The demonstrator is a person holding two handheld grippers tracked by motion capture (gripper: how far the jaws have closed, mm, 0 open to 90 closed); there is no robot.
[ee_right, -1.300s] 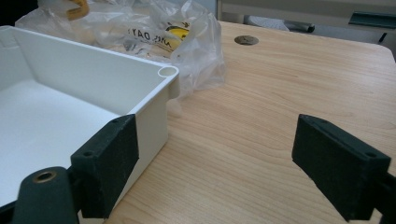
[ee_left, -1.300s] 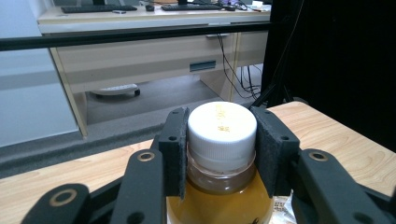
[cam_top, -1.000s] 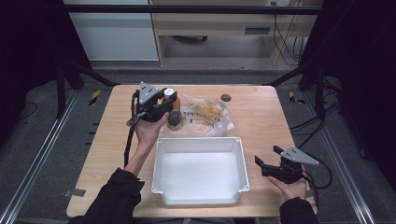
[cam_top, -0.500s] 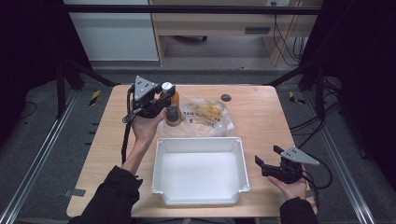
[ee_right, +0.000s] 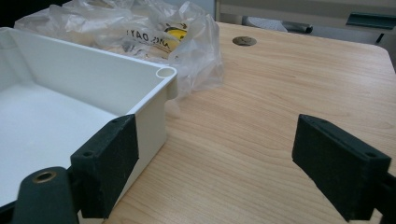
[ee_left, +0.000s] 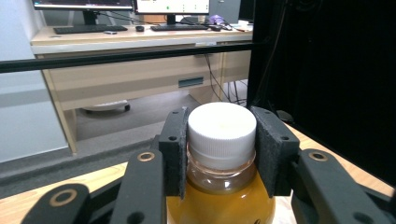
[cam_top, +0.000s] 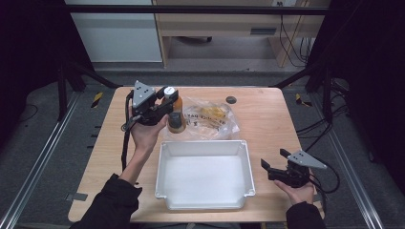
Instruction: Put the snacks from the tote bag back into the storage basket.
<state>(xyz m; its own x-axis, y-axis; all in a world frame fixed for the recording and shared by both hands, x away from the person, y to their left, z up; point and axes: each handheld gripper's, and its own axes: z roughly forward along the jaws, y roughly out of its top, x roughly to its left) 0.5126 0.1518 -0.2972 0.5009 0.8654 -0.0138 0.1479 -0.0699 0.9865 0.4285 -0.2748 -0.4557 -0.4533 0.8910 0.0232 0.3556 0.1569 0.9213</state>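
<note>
Two grippers in play. Left gripper clamped on white ribbed cap of small clear bottle of amber liquid, held up over far-left part of light wooden table, just beside crinkled clear plastic bag with yellow print. Right gripper resting near right wall of white rectangular plastic bin, jaws wide, nothing between. Risk: grip on cap only, so bottle could swing or slip out; could also snag bag or clip bin rim. Table top otherwise bare except small dark round disc. Dark frame around, desk and cables behind.
</note>
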